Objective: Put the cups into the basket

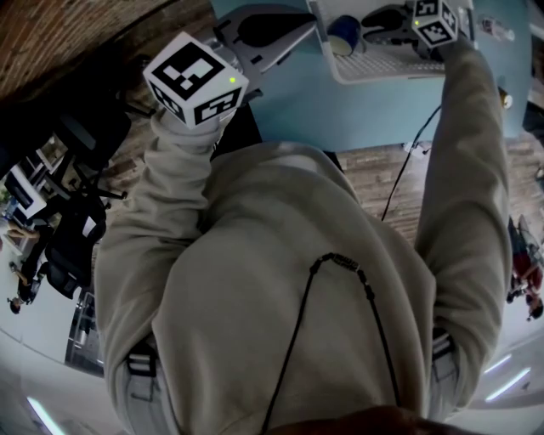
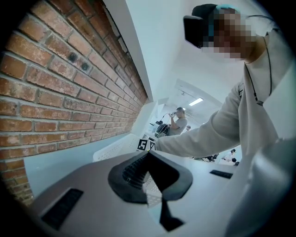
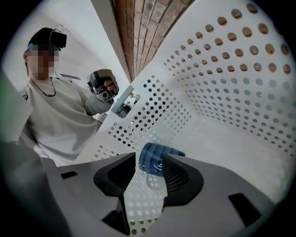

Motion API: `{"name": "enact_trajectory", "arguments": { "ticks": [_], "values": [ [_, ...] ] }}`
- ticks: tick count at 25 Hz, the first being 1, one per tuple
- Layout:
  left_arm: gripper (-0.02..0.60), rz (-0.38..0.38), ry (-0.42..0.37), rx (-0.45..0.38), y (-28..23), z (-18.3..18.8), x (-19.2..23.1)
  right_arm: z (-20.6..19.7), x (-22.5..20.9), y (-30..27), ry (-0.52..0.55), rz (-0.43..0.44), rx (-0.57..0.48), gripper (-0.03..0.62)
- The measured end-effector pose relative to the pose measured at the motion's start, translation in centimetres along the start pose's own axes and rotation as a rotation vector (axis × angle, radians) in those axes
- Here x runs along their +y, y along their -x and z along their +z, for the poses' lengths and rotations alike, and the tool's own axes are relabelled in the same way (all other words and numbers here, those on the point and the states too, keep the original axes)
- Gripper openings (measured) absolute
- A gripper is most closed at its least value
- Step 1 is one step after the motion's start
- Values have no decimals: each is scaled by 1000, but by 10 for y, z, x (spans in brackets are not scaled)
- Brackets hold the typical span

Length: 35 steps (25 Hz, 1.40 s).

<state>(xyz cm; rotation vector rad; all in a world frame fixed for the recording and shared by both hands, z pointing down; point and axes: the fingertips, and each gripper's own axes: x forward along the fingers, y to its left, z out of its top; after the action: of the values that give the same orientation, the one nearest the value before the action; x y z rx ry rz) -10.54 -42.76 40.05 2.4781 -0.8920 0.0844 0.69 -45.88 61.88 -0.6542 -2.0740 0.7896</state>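
Inside basket [image 3: 231, 92], outstretched right claw [image 3: 149, 167] agape

Light was even and bright overhead; strip light [image 2: 196, 101] glared. Fisheye warped edges, corners went black, foreground was soft.

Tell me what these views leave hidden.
- Head view: top edge crops the table and basket; left gripper covers the table's left; remaining cups uncountable.
- Head view: the right gripper covers part of the basket's inside.
- Right gripper view: one pad hides part of the blue cup.
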Motion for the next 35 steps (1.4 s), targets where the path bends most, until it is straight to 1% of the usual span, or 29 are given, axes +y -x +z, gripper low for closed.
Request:
{"name": "enact_trajectory", "arguments": {
  "ticks": [4,7,9,13,17,22,24,27,30,33,35],
  "values": [
    [-2,-4,-9,-6,2,4,-6,22,12,5,20,-12,-67,183],
    [-2,-6,-19,-11,4,8,-11,43,27,10,61,-37,-128,138],
    [-2,-8,-28,-16,6,12,-15,56,38,15,90,-71,-153,90],
    [-2,-13,-49,-26,12,20,-26,72,65,19,135,-143,-185,59],
    [-2,-19,-79,-40,18,29,-44,86,102,27,184,-248,-242,29],
    [-2,-36,-53,-69,26,36,-67,94,147,23,211,-340,-297,15],
    [-2,-53,-62,-57,25,38,-78,97,160,25,216,-389,-327,15],
    [-2,-91,-94,-14,26,43,-105,103,190,31,225,-486,-374,15],
    [-2,-97,-116,-7,36,52,-126,122,224,36,225,-582,-478,15],
    [-2,-89,-136,-15,47,62,-133,149,256,52,201,-655,-670,14],
    [-2,-103,-157,-33,57,73,-144,167,284,66,189,-666,-815,14]
  ]
}}
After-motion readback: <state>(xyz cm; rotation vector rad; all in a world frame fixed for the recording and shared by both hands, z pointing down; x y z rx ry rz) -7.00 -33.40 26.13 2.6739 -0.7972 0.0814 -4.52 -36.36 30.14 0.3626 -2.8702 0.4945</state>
